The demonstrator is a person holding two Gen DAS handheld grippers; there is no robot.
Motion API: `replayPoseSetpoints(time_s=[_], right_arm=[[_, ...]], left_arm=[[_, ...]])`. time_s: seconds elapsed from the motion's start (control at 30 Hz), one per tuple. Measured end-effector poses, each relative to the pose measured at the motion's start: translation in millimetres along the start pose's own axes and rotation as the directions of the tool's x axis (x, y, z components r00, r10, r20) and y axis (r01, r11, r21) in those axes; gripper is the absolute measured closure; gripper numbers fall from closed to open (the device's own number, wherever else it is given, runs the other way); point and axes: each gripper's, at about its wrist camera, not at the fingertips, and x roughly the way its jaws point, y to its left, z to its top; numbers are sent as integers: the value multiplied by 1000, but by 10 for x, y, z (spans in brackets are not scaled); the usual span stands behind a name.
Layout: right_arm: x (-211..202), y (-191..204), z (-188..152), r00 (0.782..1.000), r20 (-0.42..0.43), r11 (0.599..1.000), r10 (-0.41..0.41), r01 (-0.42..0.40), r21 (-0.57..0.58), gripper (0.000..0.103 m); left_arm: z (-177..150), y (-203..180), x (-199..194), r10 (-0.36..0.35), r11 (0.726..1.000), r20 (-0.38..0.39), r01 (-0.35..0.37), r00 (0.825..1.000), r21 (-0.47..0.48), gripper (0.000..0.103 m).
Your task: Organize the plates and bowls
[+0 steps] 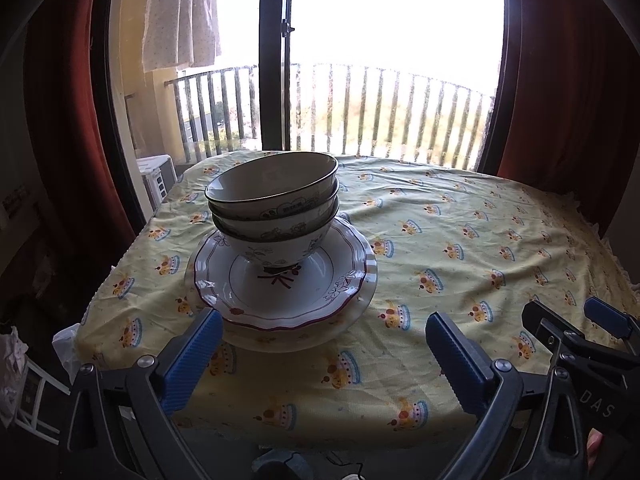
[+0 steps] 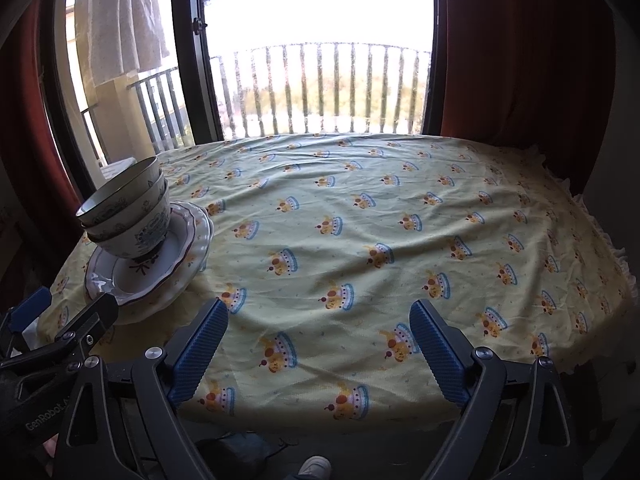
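Three nested bowls with dark rims and floral print stand on a stack of white plates with red scalloped edging, on the left part of the table. My left gripper hangs open just in front of the plates, nothing between its blue pads. In the right wrist view the same bowls and plates sit at the far left. My right gripper is open over bare cloth near the table's front edge, to the right of the stack. Each gripper shows at the other view's edge.
The table carries a yellow cloth printed with crowns, with a frilled edge on the right. Behind it are a glass balcony door with railing and red curtains. A white stool stands low on the left. A shoe shows below the table edge.
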Motion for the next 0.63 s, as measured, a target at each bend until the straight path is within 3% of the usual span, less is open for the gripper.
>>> replayPoseSetpoints(time_s=[0.63], right_arm=[[-3, -72, -5, 1000, 5, 1000, -7, 7, 5, 9]], left_arm=[[5, -67, 7, -7, 1000, 3, 7, 1000, 2, 0]])
